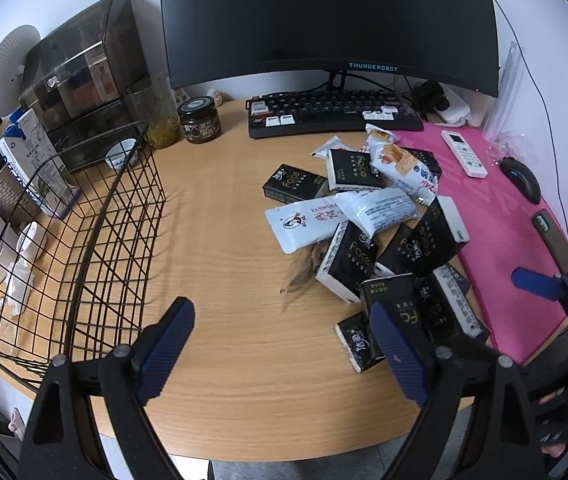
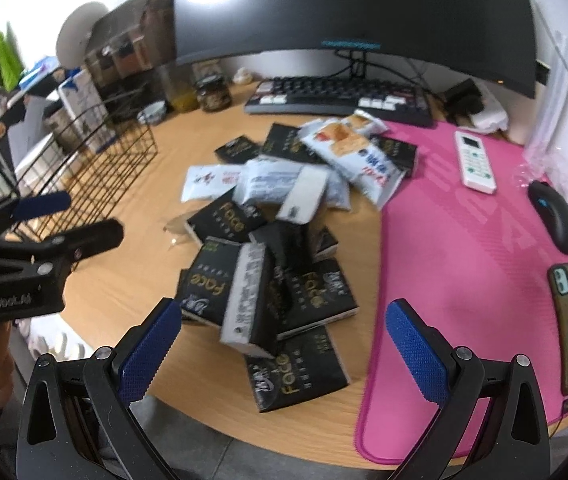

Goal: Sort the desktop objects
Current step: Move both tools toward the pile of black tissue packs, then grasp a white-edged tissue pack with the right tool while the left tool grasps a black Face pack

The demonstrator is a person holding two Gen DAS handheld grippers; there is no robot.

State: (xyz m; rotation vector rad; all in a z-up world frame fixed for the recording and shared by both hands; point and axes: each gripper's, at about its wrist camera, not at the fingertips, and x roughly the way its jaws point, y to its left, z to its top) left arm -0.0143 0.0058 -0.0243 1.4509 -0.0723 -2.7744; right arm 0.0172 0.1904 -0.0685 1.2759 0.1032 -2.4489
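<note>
Packets overlapping, lower ones hidden

Left wrist view: looks forward along the left tongs from the desk's near edge, angled down; wire basket to the left of the tongs, pile of packets ahead and right, monitor beyond. Right wrist view: looks forward along the right tongs, close above the same pile, pink mat to the right. Both views share pile, basket, monitor and keyboard; each shows the other tongs at its edge.
</note>
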